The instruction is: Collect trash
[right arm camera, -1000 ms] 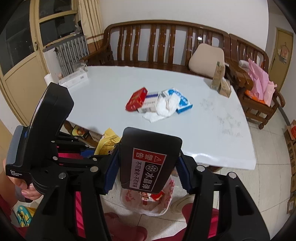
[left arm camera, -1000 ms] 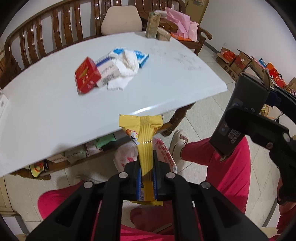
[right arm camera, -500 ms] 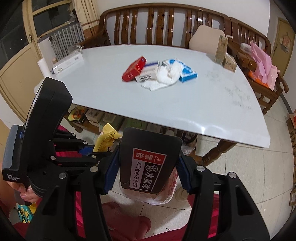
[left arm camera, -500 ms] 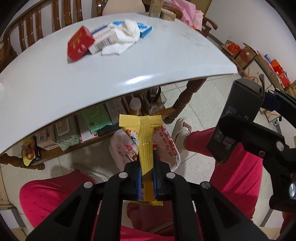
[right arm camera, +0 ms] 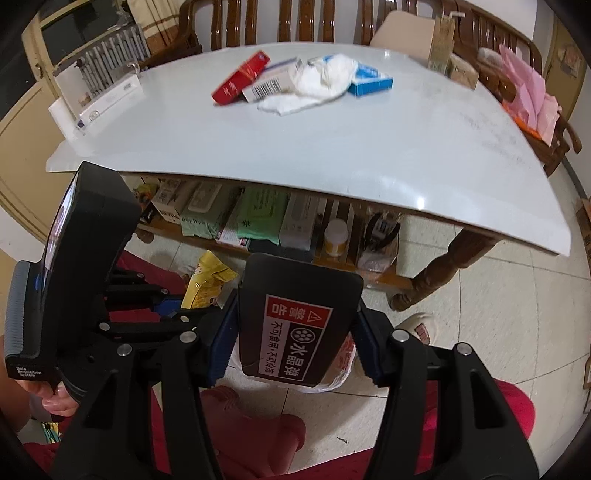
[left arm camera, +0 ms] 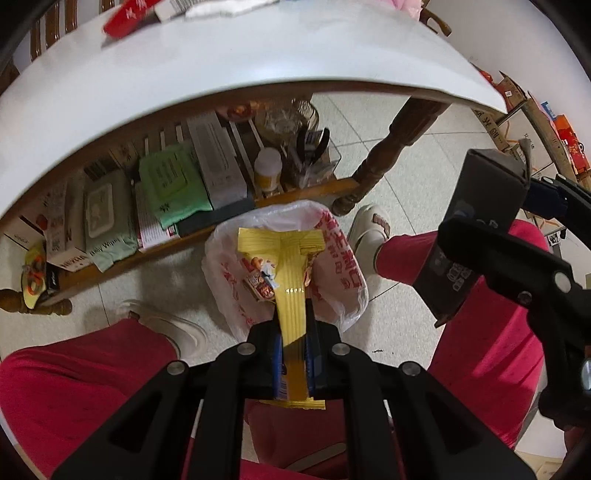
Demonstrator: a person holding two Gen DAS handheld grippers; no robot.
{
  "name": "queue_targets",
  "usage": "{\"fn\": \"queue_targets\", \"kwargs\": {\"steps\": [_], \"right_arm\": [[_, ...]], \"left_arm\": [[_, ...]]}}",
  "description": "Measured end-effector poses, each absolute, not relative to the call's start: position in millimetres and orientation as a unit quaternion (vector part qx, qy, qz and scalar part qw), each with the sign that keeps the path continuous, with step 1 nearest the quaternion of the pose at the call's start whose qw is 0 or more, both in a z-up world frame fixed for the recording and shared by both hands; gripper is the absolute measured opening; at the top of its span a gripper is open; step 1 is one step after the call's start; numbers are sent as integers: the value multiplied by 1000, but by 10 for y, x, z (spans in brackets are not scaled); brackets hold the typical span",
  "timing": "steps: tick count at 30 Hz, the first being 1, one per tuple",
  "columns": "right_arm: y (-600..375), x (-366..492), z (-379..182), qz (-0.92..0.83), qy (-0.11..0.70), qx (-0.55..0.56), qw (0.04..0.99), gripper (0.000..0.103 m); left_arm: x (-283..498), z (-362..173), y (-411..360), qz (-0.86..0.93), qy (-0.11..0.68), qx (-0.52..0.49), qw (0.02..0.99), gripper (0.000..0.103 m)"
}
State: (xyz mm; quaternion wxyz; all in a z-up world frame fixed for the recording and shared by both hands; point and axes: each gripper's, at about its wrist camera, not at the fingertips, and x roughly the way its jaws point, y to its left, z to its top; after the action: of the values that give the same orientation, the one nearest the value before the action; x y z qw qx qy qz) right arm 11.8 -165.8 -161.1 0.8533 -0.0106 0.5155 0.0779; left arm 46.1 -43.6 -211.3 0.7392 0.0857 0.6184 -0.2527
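My left gripper [left arm camera: 292, 328] is shut on a yellow snack wrapper [left arm camera: 286, 273] that hangs right above an open white plastic bag [left arm camera: 340, 258] with red print on the floor. The wrapper [right arm camera: 207, 284] also shows in the right wrist view, beside the left gripper's body. My right gripper [right arm camera: 295, 343] is shut on a black box [right arm camera: 299, 317] with a red and white warning label; the bag [right arm camera: 343, 365] peeks out below it. On the white table [right arm camera: 332, 147] lie a red box [right arm camera: 240, 79], a barcode box [right arm camera: 267, 83], crumpled white tissue [right arm camera: 317, 83] and a blue box [right arm camera: 371, 79].
A person's legs in red trousers [left arm camera: 74, 373] and light slippers [left arm camera: 373, 225] flank the bag. A low shelf [left arm camera: 177, 192] under the table is packed with wipes, boxes and jars. A wooden table leg [left arm camera: 380, 166] stands close by. A wooden bench [right arm camera: 295, 18] lies beyond the table.
Both grippers have sunk from above the tabletop to below its front edge, each keeping its item. The bag has grown larger under the yellow wrapper.
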Motion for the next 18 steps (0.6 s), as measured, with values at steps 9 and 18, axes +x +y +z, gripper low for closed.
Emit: {"fn": "queue_targets", "kwargs": {"steps": [9, 18], "right_arm": [[-1726, 271, -1980, 67, 548, -3, 834, 55], [-1818, 396, -2305, 56, 572, 9, 818, 55]], "left_arm": [[572, -2479, -506, -255, 646, 74, 716, 10], [688, -2842, -542, -241, 662, 74, 706, 10]]}}
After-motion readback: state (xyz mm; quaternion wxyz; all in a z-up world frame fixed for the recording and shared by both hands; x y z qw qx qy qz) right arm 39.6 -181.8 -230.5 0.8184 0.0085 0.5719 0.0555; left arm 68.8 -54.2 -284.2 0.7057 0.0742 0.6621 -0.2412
